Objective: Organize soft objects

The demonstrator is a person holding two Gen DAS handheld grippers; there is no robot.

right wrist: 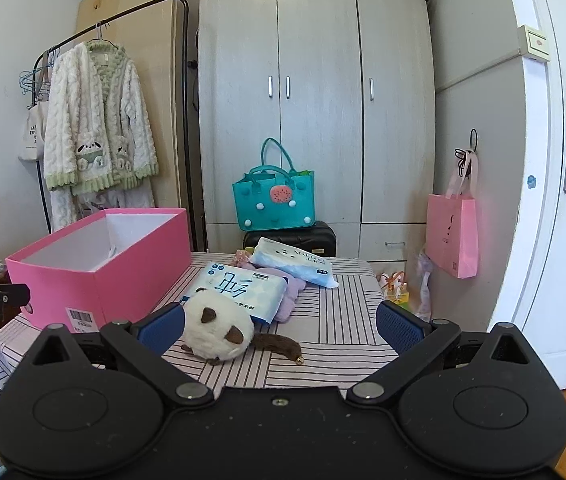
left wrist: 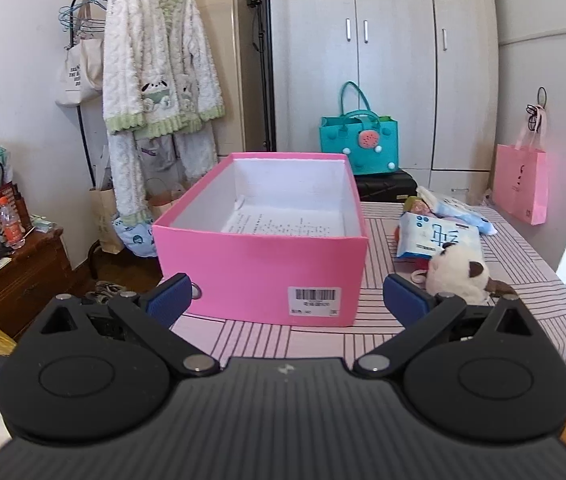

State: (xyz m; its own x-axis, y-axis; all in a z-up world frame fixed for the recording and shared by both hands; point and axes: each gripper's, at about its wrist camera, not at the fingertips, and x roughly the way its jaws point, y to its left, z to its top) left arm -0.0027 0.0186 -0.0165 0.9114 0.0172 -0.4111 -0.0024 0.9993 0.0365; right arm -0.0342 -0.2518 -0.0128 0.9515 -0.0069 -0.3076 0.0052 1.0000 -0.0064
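Observation:
An open pink box [left wrist: 261, 276] [right wrist: 123, 276] stands on the striped tablecloth; a printed paper lies inside it. A white plush cat with brown ears and tail [right wrist: 219, 330] [left wrist: 459, 272] lies right of the box. Behind it are a blue-white tissue pack [right wrist: 239, 290] [left wrist: 435, 240], a lilac soft item [right wrist: 293, 294], and a second pale blue pack [right wrist: 295, 266] [left wrist: 459, 208]. My left gripper [left wrist: 287, 300] is open and empty, facing the box's front. My right gripper [right wrist: 279, 326] is open and empty, the plush just beside its left finger [right wrist: 161, 326].
A teal felt bag [right wrist: 275, 200] sits on a black case before the wardrobe [right wrist: 315, 92]. A pink paper bag [right wrist: 453, 236] hangs on the right wall. A clothes rack with a fleece robe [left wrist: 159, 60] and a cluttered wooden cabinet [left wrist: 11, 280] stand left.

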